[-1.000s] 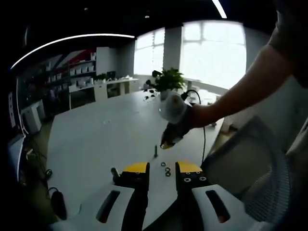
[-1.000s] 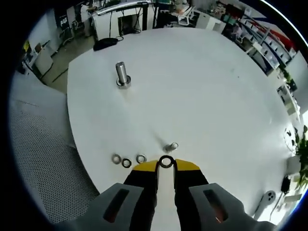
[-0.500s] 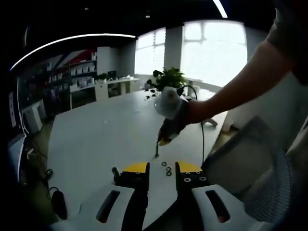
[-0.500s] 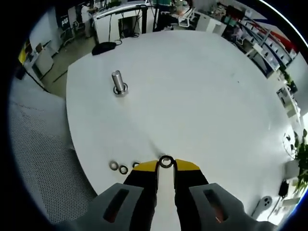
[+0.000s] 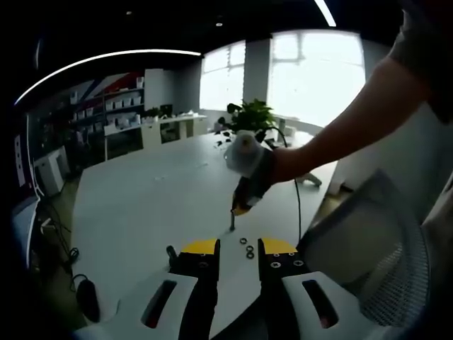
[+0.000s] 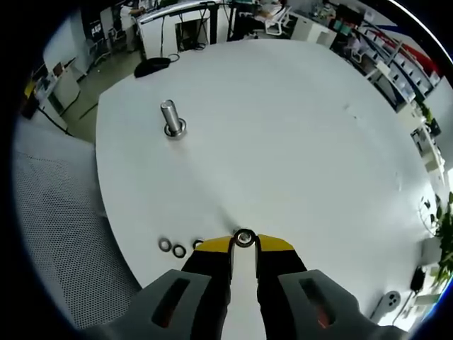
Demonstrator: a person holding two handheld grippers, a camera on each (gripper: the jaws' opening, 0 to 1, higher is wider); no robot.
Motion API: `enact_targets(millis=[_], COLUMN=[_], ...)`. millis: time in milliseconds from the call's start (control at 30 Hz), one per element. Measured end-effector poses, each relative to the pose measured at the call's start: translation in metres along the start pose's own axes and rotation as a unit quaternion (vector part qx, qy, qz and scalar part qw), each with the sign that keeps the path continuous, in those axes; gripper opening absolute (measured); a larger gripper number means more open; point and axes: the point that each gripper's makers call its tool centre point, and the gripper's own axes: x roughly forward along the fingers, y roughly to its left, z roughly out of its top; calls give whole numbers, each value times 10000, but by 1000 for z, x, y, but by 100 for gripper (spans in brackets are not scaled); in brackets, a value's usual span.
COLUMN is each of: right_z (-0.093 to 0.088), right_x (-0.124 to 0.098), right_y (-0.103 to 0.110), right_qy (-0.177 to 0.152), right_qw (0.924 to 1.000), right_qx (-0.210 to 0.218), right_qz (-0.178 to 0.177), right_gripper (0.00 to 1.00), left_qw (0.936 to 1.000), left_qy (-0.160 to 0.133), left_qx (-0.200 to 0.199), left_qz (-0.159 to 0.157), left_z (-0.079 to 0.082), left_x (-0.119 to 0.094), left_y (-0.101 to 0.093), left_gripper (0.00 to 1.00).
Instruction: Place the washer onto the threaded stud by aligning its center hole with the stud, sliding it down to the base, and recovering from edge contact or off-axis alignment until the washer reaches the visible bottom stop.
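Note:
My right gripper [image 6: 244, 243] is shut on a small metal washer [image 6: 244, 237], held flat between its yellow-tipped jaws. In the left gripper view that right gripper [image 5: 241, 208], carried by a gloved hand, hovers just above the thin upright stud [image 5: 232, 222] on the white table [image 5: 141, 205]. The stud itself is hidden under the held washer in the right gripper view. My left gripper [image 5: 239, 248] stands open near the table's front edge, nothing between its jaws.
Three loose washers [image 6: 179, 251] lie left of my right jaws. A larger upright bolt [image 6: 170, 119] stands farther off on the table [image 6: 297, 142]. A mesh chair [image 6: 56, 234] sits at the table edge. A potted plant [image 5: 248, 117] is at the far side.
The right gripper has moved with the washer to sit over the small stud, which has passed out of sight beneath it. The left gripper has stayed put.

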Motion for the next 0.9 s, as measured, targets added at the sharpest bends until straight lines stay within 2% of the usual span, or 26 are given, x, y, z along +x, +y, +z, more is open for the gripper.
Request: enact_targets(millis=[467, 900], right_z=[-3, -13], right_x=[9, 30], right_y=[1, 0], right_qy=[159, 364], right_qw=[9998, 9990], right_qx=[-10, 143], right_qz=[101, 198], right_gripper=[14, 14], left_qw=[10000, 9999], left_qy=[-29, -22], left_qx=[-11, -52], left_qz=[48, 83], left_z=[1, 0], left_x=[-1, -1], left_y=[2, 4], left_gripper=[19, 19])
